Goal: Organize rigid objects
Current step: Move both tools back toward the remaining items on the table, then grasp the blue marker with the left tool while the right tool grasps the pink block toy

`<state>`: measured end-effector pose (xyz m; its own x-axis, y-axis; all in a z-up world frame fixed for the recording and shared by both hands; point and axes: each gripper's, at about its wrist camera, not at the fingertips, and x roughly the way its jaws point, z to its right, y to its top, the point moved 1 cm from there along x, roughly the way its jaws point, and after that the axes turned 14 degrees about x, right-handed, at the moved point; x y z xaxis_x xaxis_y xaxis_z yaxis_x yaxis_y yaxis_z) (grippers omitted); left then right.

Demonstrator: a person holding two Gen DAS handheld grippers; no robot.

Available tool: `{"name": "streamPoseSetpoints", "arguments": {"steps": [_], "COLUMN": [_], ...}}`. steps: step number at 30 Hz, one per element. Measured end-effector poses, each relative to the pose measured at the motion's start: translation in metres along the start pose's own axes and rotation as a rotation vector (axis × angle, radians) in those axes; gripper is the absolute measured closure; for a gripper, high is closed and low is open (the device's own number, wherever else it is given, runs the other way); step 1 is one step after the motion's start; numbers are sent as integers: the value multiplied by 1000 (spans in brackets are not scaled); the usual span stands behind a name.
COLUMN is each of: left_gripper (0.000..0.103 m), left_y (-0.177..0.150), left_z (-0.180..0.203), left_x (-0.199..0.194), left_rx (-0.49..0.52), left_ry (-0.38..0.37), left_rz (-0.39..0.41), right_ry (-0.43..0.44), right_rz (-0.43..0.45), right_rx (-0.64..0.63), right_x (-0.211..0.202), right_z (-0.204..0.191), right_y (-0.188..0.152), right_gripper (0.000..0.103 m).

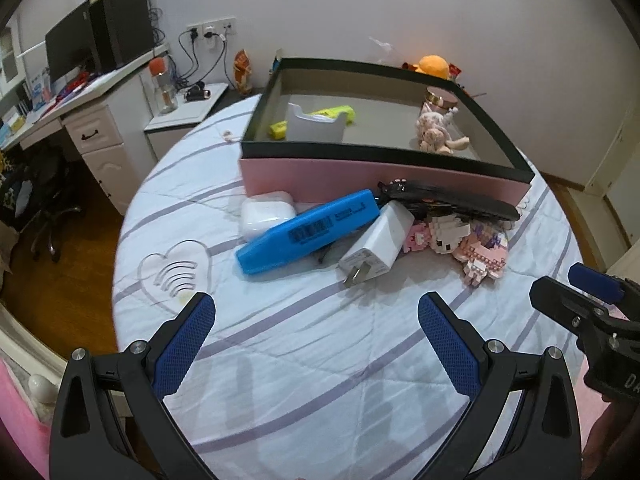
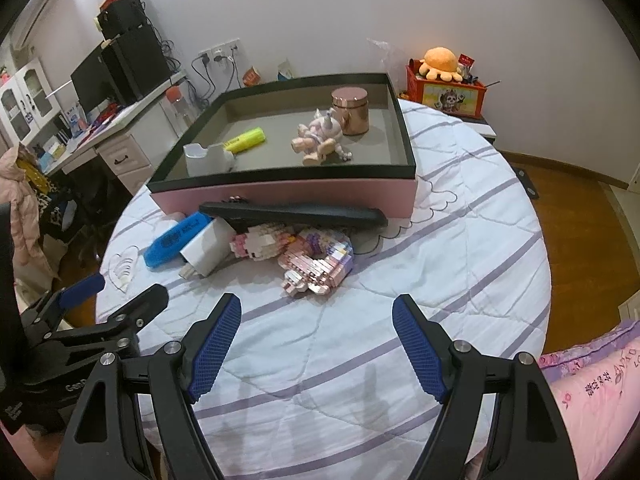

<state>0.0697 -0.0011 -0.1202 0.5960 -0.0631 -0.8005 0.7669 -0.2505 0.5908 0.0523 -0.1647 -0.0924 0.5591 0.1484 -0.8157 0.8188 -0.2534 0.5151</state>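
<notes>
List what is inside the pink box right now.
Inside the pink box: a yellow highlighter, a white holder, a pig figurine and a rose-gold jar. The near wall hides the floor strip behind it.

Pink box (image 2: 280,196) with black rim, blue marker (image 1: 308,232), lilac-striped white cloth (image 2: 460,240).

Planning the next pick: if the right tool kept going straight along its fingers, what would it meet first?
Probably the pink block figure, which lies ahead of the open right tool, slightly left of its centre line. Only bare bedspread lies between. Depth is hard to judge, so it might touch the cloth just short of it.
</notes>
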Motion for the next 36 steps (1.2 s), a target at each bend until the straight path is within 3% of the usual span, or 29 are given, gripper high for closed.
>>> {"name": "streamPoseSetpoints", "arguments": {"steps": [14,24,36], "left_gripper": [3,2,3], "left_y": [-2,4,14], "left_z": [-21,-43,-41], "left_x": [30,40,59], "left_rx": [-52,-69,-53], "left_ry": [26,29,8], "left_rz": [-57,-41,-38], "right_ry": [2,-9,-38], "right_rz": [-80,-90,-66], "right_rx": [-8,-20,-91], "right_x": [45,68,77], "right_z": [2,-5,-14], "right_y": [4,14,12], "right_gripper": [24,24,24]}}
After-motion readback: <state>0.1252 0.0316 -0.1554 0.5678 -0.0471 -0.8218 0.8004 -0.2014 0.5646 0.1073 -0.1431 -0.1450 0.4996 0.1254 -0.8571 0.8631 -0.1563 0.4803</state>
